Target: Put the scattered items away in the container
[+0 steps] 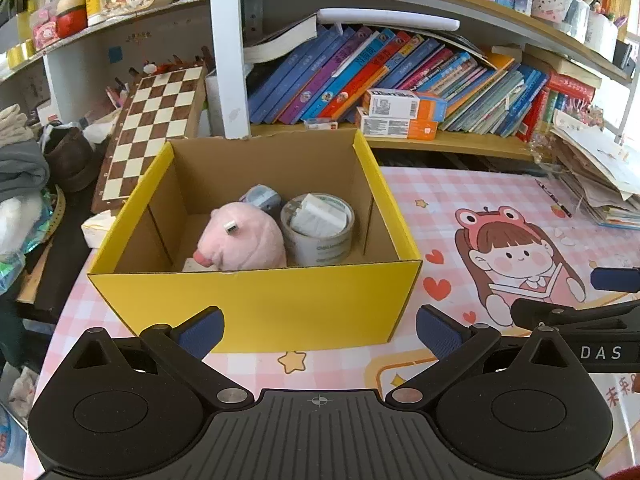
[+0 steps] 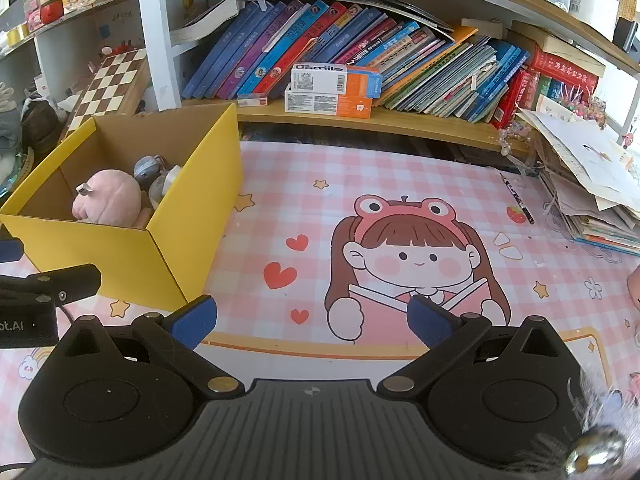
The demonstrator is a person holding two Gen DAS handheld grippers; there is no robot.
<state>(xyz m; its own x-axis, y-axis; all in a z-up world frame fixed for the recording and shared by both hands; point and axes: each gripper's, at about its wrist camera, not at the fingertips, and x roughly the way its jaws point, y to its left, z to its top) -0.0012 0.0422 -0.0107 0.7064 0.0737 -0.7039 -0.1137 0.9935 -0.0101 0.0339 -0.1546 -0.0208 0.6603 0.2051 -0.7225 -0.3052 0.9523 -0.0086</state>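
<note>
While both grippers hover over the pink checked desk mat (image 2: pixel 400 168), each stands wide open with nothing between its blue pads. Straight ahead of the left gripper (image 1: pixel 319 332), just beyond its fingertips, sits the yellow cardboard box (image 1: pixel 256 304), holding a pink plush toy (image 1: pixel 244 240), a roll of tape (image 1: pixel 318 232) and a small grey item behind them. From the right gripper (image 2: pixel 312 320), the box lies ahead to the left.

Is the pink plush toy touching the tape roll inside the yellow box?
Touching. In the left wrist view the pink plush toy presses against the tape roll with no gap between them, inside the yellow box.
</note>
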